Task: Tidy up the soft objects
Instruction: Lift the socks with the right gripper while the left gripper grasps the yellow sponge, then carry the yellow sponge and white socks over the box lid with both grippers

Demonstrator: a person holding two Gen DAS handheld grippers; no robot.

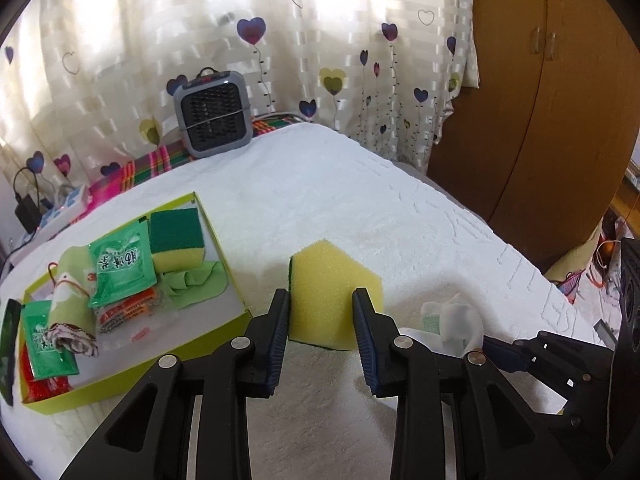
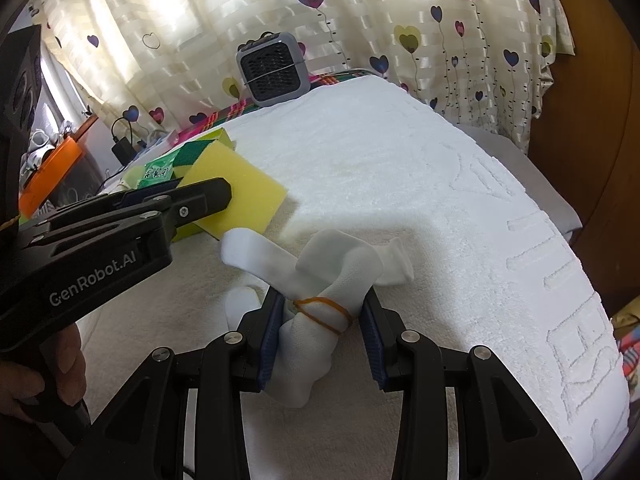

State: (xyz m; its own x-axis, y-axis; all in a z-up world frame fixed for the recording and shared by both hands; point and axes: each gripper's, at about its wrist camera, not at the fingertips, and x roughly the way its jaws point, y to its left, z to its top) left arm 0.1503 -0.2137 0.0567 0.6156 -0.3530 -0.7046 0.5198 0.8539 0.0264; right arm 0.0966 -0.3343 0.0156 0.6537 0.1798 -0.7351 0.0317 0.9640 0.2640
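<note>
The left tongs (image 1: 321, 308) are clamped on a yellow sponge (image 1: 334, 292), just right of the green box (image 1: 224, 258) on the white towel (image 1: 360, 200). The right tongs (image 2: 324, 320) grip a bundle of white socks (image 2: 320, 280) bound by a rubber band (image 2: 324, 312), right of that box.

The tray (image 1: 224, 248) lies on the towel (image 1: 360, 200), toward its left side. In the tray sit a sponge (image 1: 176, 240), packets (image 1: 120, 272) and a rolled cloth (image 1: 72, 304). Right of the tray, a second sponge (image 1: 332, 300) sits between the left gripper (image 1: 322, 316) fingers. Further right lies the sock bundle (image 2: 320, 280) (right gripper (image 2: 322, 320) around it). Behind the tray, at the towel's far edge, stands a small fan (image 1: 214, 114).
</note>
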